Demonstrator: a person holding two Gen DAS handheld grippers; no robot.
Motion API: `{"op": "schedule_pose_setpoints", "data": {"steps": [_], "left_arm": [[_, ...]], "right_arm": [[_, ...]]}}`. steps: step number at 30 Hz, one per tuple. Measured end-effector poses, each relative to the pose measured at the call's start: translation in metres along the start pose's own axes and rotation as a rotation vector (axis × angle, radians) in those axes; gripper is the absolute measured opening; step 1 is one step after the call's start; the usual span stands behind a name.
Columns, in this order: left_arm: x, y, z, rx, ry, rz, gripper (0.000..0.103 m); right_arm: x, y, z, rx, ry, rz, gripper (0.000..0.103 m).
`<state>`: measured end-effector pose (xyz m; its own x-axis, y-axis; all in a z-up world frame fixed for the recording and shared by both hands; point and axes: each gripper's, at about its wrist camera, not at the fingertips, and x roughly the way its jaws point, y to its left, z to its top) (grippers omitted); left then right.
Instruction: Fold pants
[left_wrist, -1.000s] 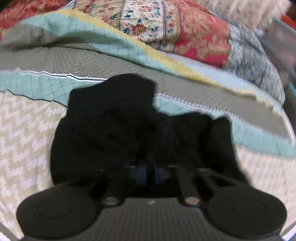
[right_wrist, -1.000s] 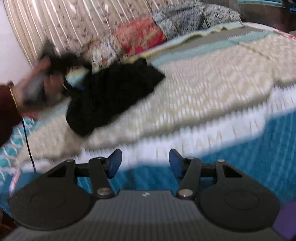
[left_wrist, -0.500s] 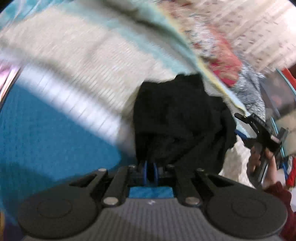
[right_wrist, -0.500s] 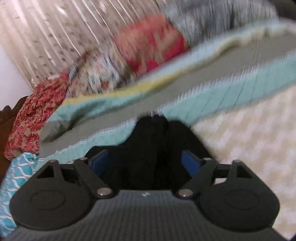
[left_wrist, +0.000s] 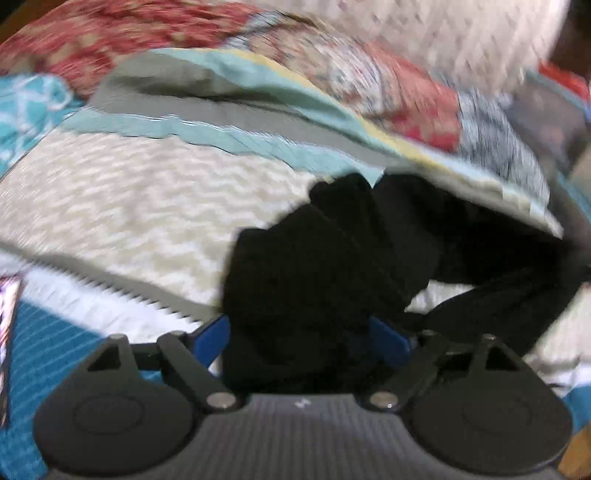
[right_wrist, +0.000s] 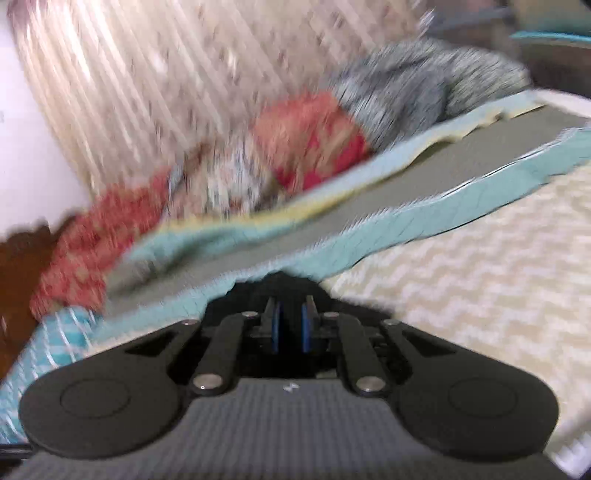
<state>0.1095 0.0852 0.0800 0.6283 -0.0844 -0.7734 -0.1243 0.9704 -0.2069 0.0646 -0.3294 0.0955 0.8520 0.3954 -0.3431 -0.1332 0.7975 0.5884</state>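
The black pants (left_wrist: 332, 266) lie in a rumpled heap on the cream zigzag bedspread (left_wrist: 129, 206), with one dark strip trailing off to the right. My left gripper (left_wrist: 303, 332) sits low over the near end of the heap. Its jaws are opening and stand wide, the cloth lies loosely between the blue pads (left_wrist: 218, 332). In the right wrist view my right gripper (right_wrist: 290, 326) is closing. Its blue pads (right_wrist: 275, 328) are nearly together with a fold of the black pants (right_wrist: 280, 288) pinched between them. Both views are blurred by motion.
Teal and grey bands (right_wrist: 369, 229) of the bedspread run behind the pants. A red patchwork quilt (left_wrist: 406, 107) and grey patterned bedding (right_wrist: 406, 92) are piled at the back under a pale curtain (right_wrist: 147, 74). A bright blue cover (left_wrist: 48, 354) lies at the near left.
My left gripper was shut on the pants and its jaws now stand wide apart. My right gripper swung onto the pants with jaws apart, then closed on a fold. Both views shifted a lot.
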Motion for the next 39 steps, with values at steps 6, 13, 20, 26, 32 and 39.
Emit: {"op": "schedule_pose_setpoints", "data": {"steps": [6, 13, 20, 26, 32, 39], "left_arm": [[0.048, -0.011, -0.006, 0.030, 0.092, 0.030, 0.026], [-0.018, 0.040, -0.022, -0.226, -0.029, -0.078, 0.015], [-0.071, 0.123, -0.081, -0.540, -0.020, -0.166, 0.012], [-0.089, 0.151, -0.118, -0.573, -0.001, -0.035, 0.017], [-0.087, 0.104, -0.055, -0.280, -0.107, 0.037, 0.059], [0.020, 0.005, 0.015, 0.112, -0.017, 0.079, 0.041]], "right_arm": [[-0.076, -0.027, -0.034, -0.009, -0.014, -0.156, 0.014], [-0.071, -0.038, -0.027, -0.054, -0.021, -0.307, 0.037], [0.024, 0.011, -0.010, -0.208, 0.071, -0.097, 0.059], [0.132, 0.044, -0.022, -0.319, 0.230, -0.062, 0.088], [0.214, 0.007, -0.013, -0.133, 0.353, -0.217, 0.052], [0.141, 0.022, 0.046, -0.156, 0.093, -0.152, 0.006]]}}
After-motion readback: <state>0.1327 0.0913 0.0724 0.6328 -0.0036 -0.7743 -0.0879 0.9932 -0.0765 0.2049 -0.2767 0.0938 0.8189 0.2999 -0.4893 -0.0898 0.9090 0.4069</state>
